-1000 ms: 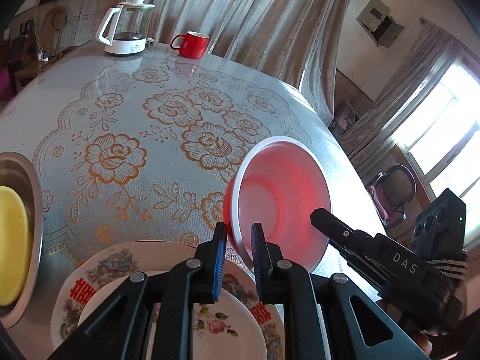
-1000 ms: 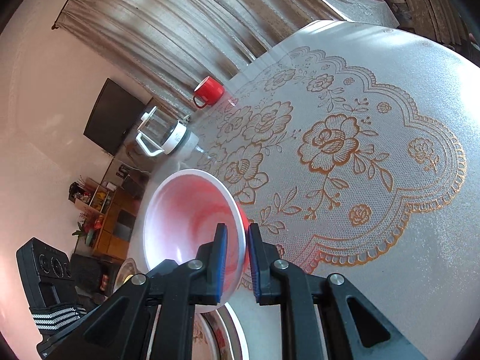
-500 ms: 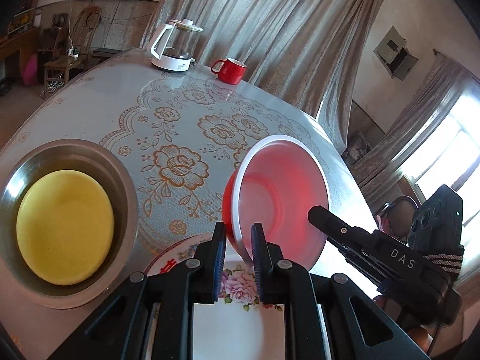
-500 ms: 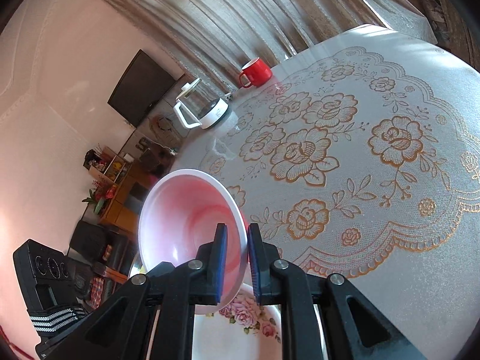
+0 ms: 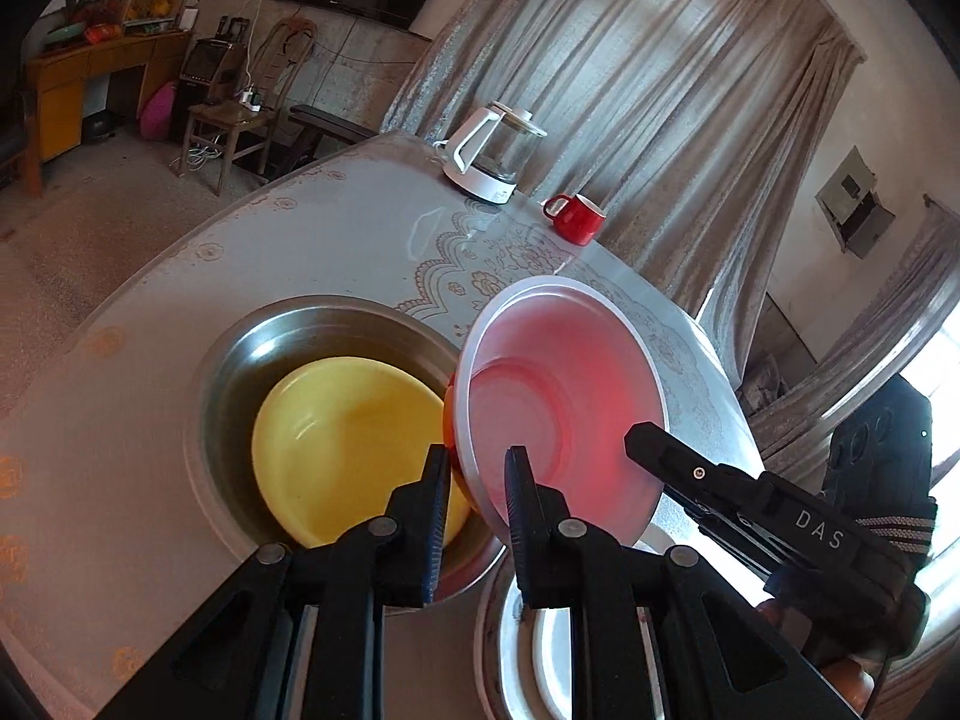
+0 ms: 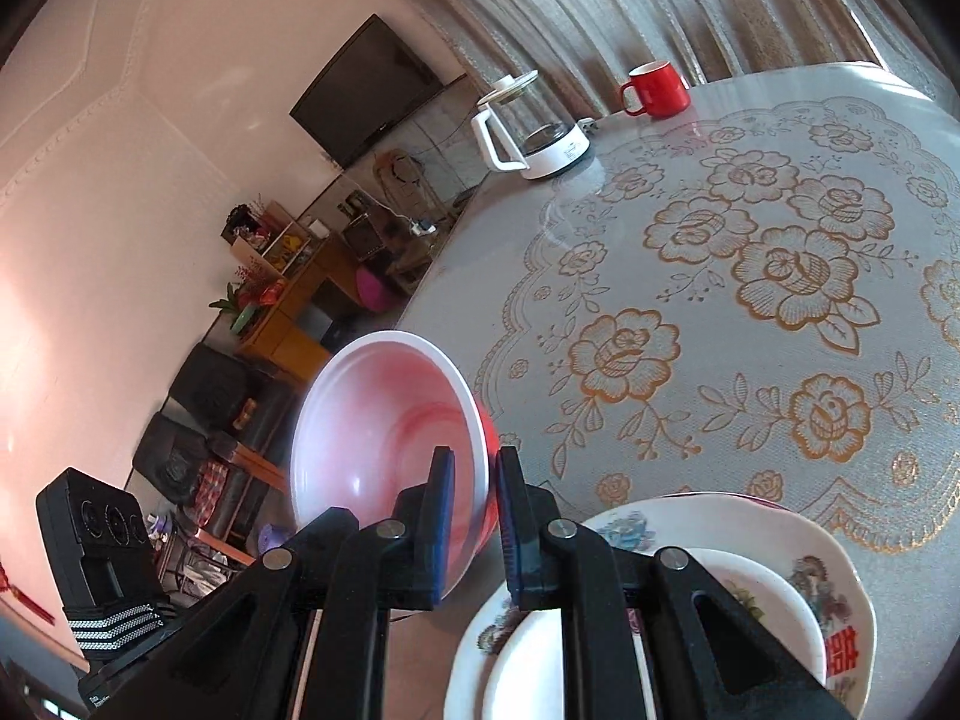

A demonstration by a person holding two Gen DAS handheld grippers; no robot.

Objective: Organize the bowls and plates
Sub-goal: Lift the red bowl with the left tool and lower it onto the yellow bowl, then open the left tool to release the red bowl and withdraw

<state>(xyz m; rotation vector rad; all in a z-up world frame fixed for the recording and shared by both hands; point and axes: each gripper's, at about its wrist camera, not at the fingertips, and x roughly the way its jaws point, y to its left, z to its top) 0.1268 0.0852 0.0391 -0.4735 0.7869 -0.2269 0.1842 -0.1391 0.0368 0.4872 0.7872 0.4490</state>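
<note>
- The table [image 6: 690,228] carries everything: 1 steel basin [image 5: 240,372], 1 plate stack [image 6: 828,564], 1 kettle [image 5: 489,159] and 1 red mug [image 5: 576,219].
- The steel basin already holds 1 yellow bowl [image 5: 336,438], so nesting of the bowls looks begun, not finished.
- The plate stack shows 2 flowered plates, the smaller lying on the larger; that part looks settled.
- The red bowl [image 5: 564,408] hangs tilted in the air, its rim just over the basin's near edge; it is the 1 piece left to set down, likely into the yellow bowl.
- The left gripper [image 5: 477,480] pinches the bowl's rim on one side.
- The right gripper [image 6: 474,486] is clamped on the opposite rim.
</note>
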